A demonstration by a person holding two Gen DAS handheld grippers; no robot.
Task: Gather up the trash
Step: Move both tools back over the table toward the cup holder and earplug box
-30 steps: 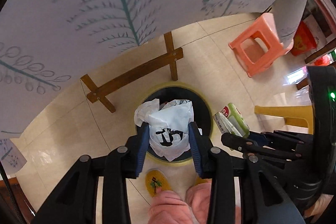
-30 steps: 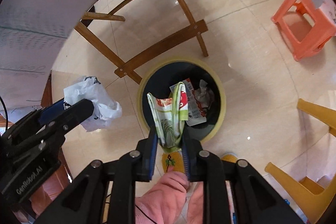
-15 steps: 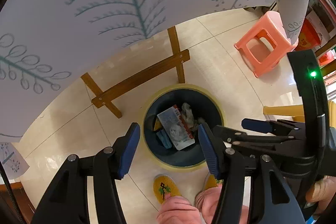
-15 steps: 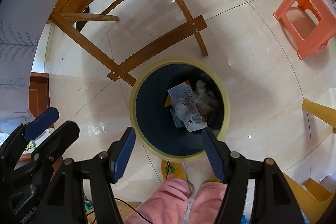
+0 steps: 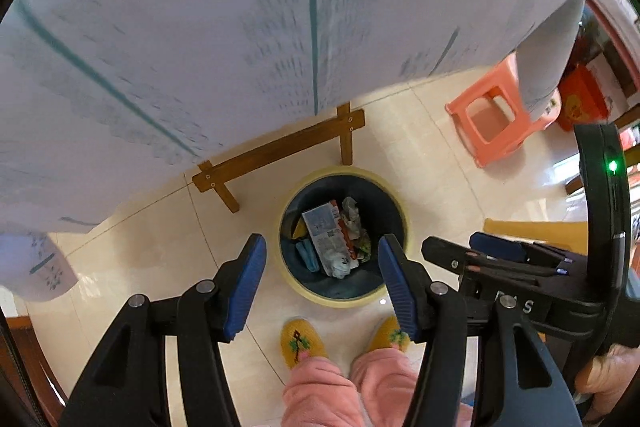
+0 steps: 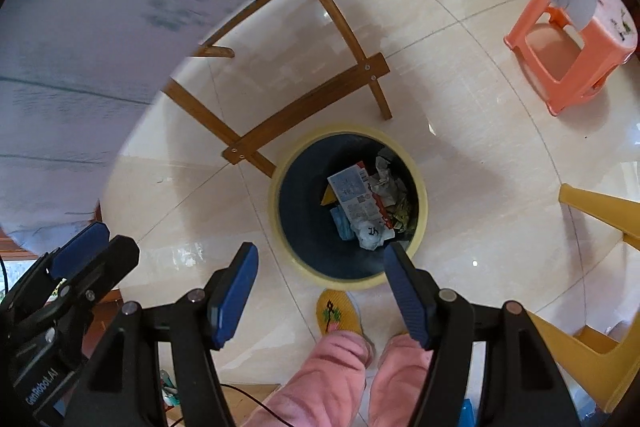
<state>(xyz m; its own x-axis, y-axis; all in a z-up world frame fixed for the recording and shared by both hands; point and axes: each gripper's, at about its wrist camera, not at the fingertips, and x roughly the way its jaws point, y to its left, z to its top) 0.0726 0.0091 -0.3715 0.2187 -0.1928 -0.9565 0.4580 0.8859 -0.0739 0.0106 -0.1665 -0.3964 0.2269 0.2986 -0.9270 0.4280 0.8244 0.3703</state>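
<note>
Both your grippers hang over the trash bin [image 5: 344,235], pointing steeply down at its mouth so drops fall inside. Left gripper [image 5: 322,275] and right gripper [image 6: 320,283]: jaws have just been opening, now spread w/ nothing between them. Trash sits at the bin's bottom: snack wrapper [image 6: 354,197], white plastic bag [image 6: 370,233], crumpled paper [image 5: 352,217]. Bin stands on the floor by the table's wooden legs [image 6: 304,115], near your slippers [image 5: 298,343], w/in easy reach.

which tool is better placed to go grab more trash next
Neither clearly: left tool and right tool both hang open and empty over the bin, and no loose trash shows outside it.
</note>
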